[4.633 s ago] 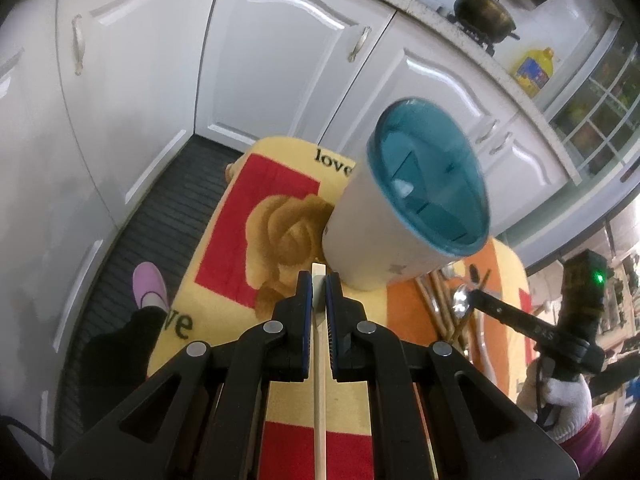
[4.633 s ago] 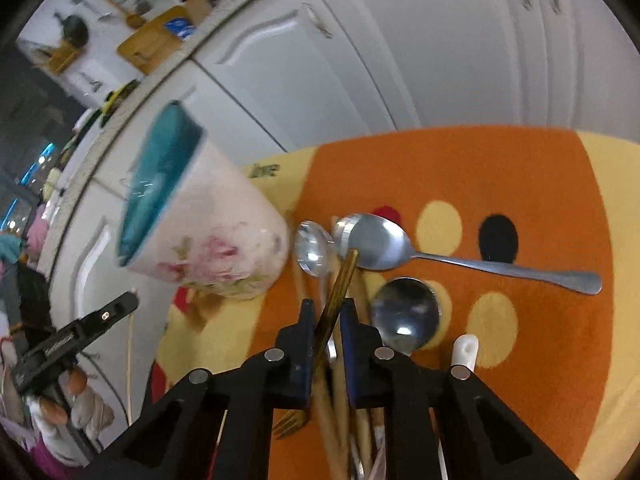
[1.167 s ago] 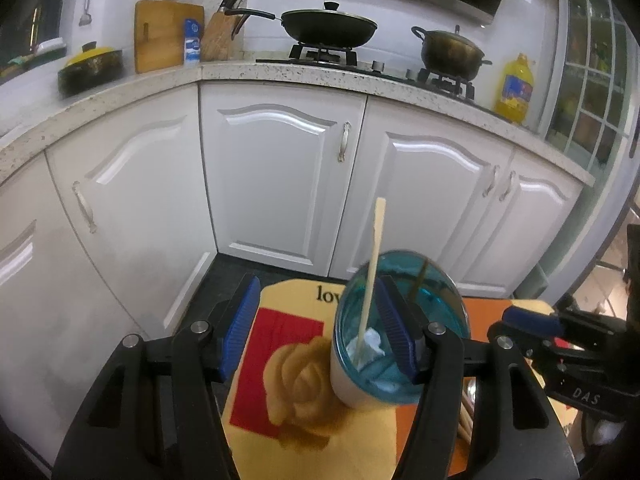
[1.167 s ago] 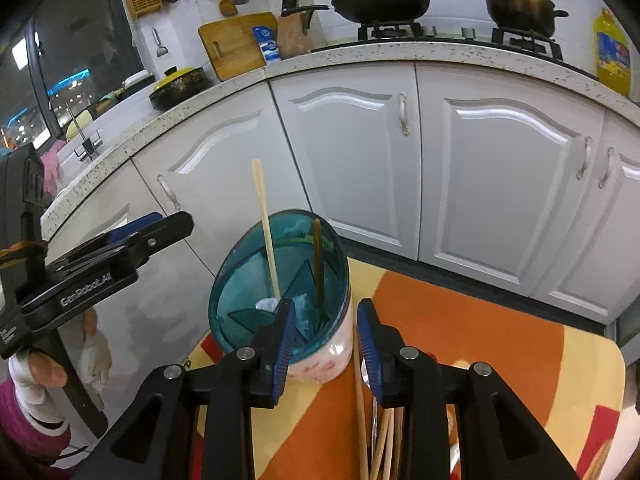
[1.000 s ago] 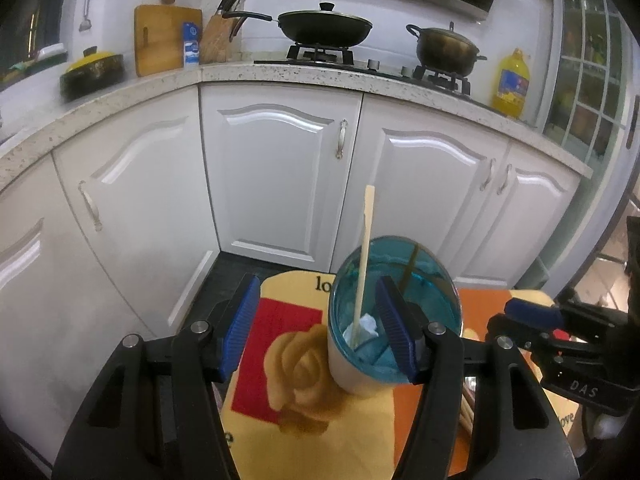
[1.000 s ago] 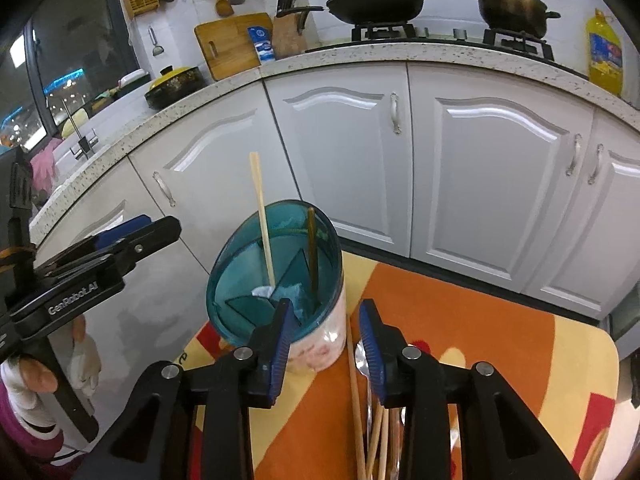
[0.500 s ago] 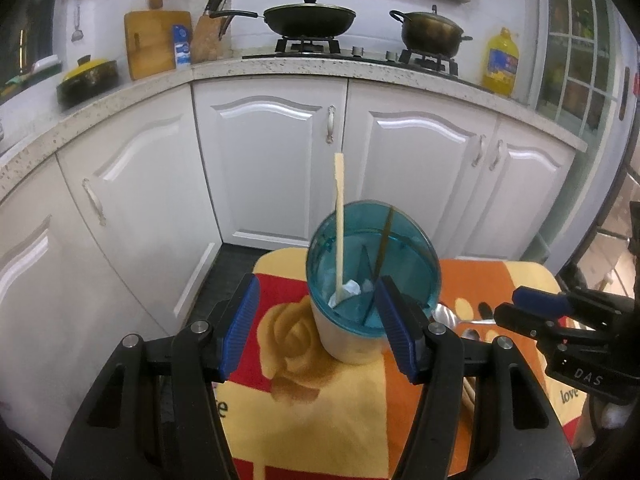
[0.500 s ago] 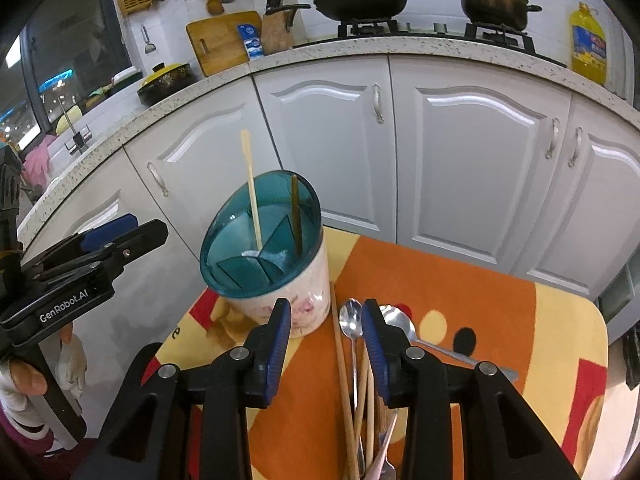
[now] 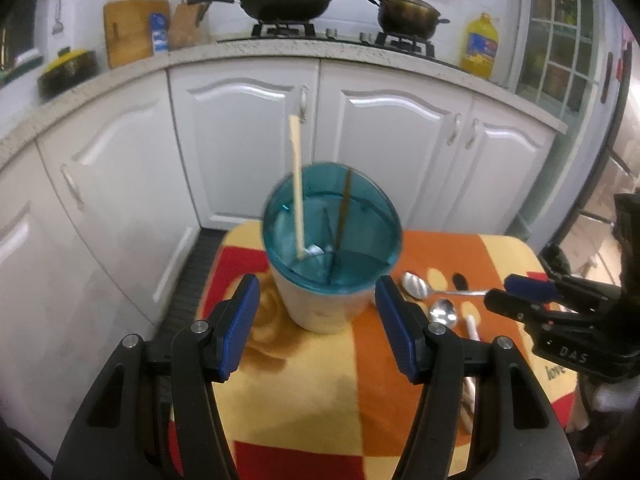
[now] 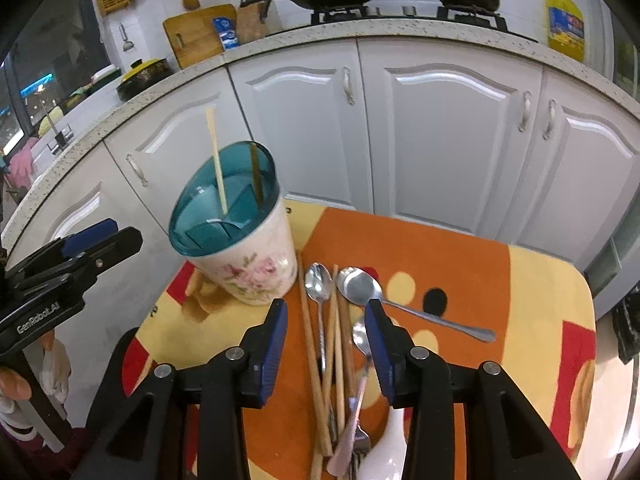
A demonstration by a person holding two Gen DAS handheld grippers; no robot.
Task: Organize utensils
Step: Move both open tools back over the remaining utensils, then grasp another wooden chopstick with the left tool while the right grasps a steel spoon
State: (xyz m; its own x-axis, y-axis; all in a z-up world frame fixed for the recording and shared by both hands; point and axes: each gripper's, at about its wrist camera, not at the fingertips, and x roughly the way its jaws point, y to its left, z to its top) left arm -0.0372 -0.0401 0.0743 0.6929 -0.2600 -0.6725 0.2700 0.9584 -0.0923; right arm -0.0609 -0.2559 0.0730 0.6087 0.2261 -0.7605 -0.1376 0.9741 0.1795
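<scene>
the utensil holder (image 10: 240, 240), a round cream ceramic cup with a pink floral print and a teal translucent divided insert, stood upright on the bench (image 10: 460, 264), which was covered by a soft orange, yellow and red cloth. a pale chopstick (image 10: 217, 164) and a dark chopstick (image 10: 255, 176) stood in separate compartments, both rising above the rim.

the left gripper (image 9: 316, 320) was spread wide and held nothing, its ribbed blue fingers (image 9: 240, 320) flanking the holder's base without touching. the right gripper (image 10: 326, 344) was likewise wide apart and empty, above the loose utensils.

only the right wrist view showed the floral print and the full pile: wooden chopsticks (image 10: 316, 360), a small steel spoon (image 10: 318, 280), a large steel spoon (image 10: 360, 288) angled right, and a white ceramic spoon (image 10: 384, 456) nearest the camera. the left wrist view looked straight down into the insert's dividers.

the holder sat near the cloth's far left corner; open cloth lay to the right of the pile.
</scene>
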